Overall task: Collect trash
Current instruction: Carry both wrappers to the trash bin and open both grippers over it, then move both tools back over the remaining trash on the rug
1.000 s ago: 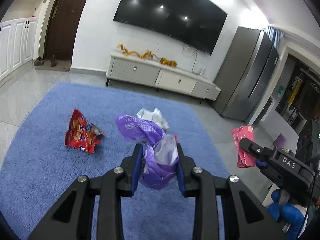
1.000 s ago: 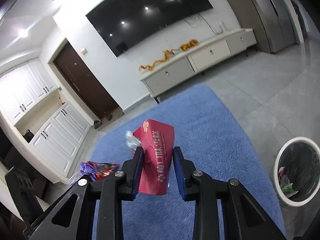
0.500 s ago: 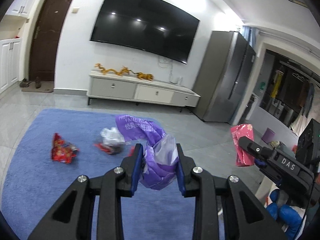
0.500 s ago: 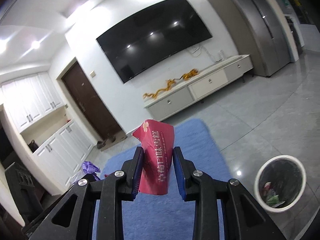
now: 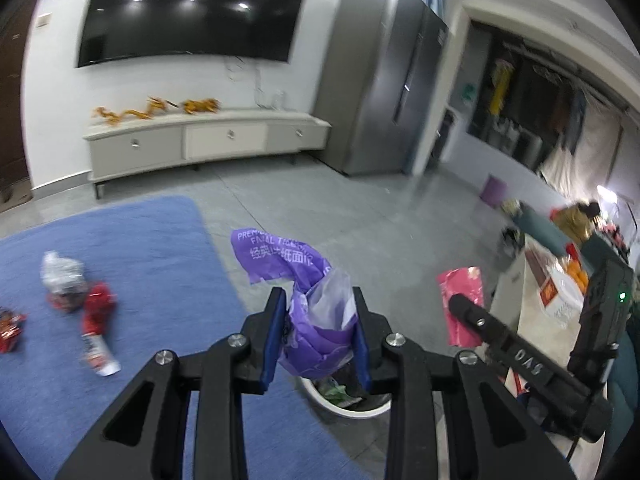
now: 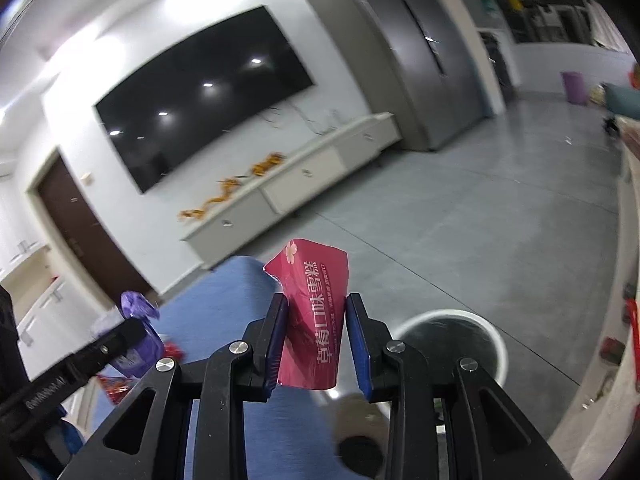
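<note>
Through the left wrist camera my left gripper (image 5: 316, 332) is clamped on the purple wrapper (image 5: 304, 280), tilted down with the white bin (image 5: 348, 404) peeking out just beneath at 6 o'clock; loose scraps (image 5: 76, 292) lie on the blue rug (image 5: 132, 264) at 9 o'clock, and a release off-centre could drop the limp film outside the rim. Through the right wrist camera my right gripper (image 6: 316, 336) pinches the pink packet (image 6: 314, 316) upright, the bin (image 6: 452, 344) at 4 o'clock, blurred, so I probably need to come further over or it falls short.
</note>
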`<state>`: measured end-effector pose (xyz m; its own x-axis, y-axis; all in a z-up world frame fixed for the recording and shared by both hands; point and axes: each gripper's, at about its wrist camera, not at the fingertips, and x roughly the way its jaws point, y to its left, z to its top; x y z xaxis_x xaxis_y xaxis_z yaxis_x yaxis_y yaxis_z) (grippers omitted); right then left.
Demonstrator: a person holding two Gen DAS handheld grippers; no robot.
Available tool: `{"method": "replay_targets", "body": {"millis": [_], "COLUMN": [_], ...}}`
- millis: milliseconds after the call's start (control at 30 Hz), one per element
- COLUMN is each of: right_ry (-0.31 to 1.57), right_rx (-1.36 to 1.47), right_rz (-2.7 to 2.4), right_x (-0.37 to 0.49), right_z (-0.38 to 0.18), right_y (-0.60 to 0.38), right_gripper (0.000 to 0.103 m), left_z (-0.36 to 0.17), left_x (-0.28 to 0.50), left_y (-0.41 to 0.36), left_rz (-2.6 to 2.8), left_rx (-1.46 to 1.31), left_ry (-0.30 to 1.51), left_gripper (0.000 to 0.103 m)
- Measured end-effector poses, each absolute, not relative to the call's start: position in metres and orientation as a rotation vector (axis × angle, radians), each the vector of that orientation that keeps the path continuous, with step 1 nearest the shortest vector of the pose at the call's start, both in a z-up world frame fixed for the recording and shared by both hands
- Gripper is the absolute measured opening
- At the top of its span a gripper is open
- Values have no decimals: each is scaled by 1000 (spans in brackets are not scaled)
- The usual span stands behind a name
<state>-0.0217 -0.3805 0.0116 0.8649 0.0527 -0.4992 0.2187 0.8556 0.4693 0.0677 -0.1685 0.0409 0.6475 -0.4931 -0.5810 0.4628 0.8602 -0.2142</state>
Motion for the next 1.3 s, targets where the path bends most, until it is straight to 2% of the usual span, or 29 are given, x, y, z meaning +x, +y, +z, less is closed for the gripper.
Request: {"method": "replay_targets", "body": {"millis": [433, 600, 633, 667, 767, 867, 1033, 1300], "right_ry": [705, 755, 762, 768, 785, 793, 784, 719], "right_rx": [657, 671, 672, 676, 687, 702, 711, 663], "right_rz": [-218, -262, -273, -284, -320, -334, -335, -345], "right_x": [27, 38, 38, 37, 38, 36, 29, 9], "right_z": [-90, -119, -123, -127, -137, -143, -138, -99], "right_y": [-446, -459, -461, -464, -470, -473, -471, -455], "right_gripper": [28, 33, 33, 35, 40, 46, 47, 50], "left_z": [-45, -71, -75, -78, -86, -89, -83, -51], "left_x": [142, 159, 162, 164, 168, 169, 163, 139], "left_y": [-277, -298, -303, -307, -319, -323, -314, -279], "left_rz": [-688, -724, -729, -730, -744, -746, -720, -589], "left_rx": [26, 14, 15, 17, 13, 7, 5, 3], "left_ry": [870, 923, 929, 932, 950, 957, 933, 819], "left_gripper": [32, 41, 49, 53, 54, 54, 54, 54]}}
